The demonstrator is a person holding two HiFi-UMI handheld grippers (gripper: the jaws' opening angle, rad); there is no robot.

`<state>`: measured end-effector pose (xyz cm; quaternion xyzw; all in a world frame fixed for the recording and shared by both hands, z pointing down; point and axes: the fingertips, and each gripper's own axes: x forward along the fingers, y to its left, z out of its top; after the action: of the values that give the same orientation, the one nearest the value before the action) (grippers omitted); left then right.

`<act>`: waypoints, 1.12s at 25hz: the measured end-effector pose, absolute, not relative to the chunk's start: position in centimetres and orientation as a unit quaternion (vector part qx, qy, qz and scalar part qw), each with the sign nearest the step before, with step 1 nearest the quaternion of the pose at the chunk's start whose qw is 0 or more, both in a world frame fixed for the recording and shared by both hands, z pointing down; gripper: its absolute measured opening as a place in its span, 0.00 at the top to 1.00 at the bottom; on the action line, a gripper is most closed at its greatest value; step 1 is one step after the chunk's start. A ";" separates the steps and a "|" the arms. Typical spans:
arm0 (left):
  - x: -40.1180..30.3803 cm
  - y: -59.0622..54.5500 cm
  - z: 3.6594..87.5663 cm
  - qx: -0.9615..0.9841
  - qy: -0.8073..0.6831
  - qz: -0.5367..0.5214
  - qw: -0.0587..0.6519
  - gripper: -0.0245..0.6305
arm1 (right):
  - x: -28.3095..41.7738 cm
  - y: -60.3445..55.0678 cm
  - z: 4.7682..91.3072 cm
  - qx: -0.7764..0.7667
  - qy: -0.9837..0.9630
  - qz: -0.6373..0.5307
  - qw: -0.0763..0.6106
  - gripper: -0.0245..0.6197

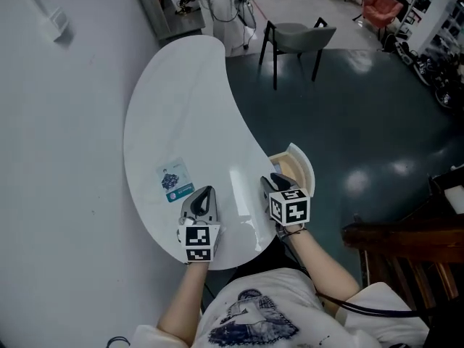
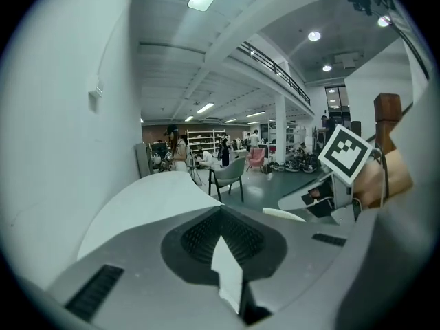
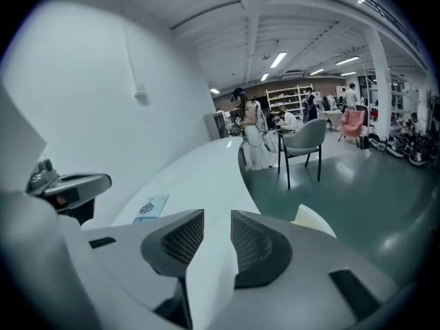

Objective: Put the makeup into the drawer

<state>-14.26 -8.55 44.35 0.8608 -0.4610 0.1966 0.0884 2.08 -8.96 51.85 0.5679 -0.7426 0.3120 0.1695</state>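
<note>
- Makeup packet [image 1: 175,180], a flat blue-and-white sachet, lies on the largest thing in view, a white kidney-shaped table [image 1: 181,100]. It sits toward the table's near end, close to the left edge and outside the drawer.
- A grey chair [image 1: 293,38] on dark legs stands on the green floor [image 1: 362,122] beyond the table's far curve.
- The person's white printed shirt [image 1: 254,317] fills the bottom edge of the head view.
- The drawer [image 1: 299,164], curved at the front and pale wood inside, stands pulled out from the table's right edge, well apart from the packet.
- The right gripper [image 1: 274,181] hangs over that edge, just beside the drawer. Its jaws stand apart, and only the tabletop shows through the gap.
- The left gripper [image 1: 206,194] hangs over the table's near end, just right of the packet and not touching it. Its jaws are pressed together with nothing between them.
</note>
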 end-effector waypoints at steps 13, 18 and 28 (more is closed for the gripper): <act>-21.1 -3.1 35.8 0.851 -0.508 0.120 0.060 0.89 | -8.0 -4.5 39.5 0.529 -0.812 0.224 0.104 0.76; -23.5 -1.8 33.9 0.846 -0.521 0.110 0.044 0.89 | -10.4 -3.6 36.6 0.520 -0.825 0.199 0.095 0.76; -26.3 -0.2 32.1 0.835 -0.542 0.089 0.037 0.89 | -12.8 -2.3 33.7 0.506 -0.840 0.173 0.090 0.76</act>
<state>-26.29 -0.18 32.10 0.8345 -0.5424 0.0893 0.0372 -12.77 -2.33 33.67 0.5060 -0.8403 0.1730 0.0895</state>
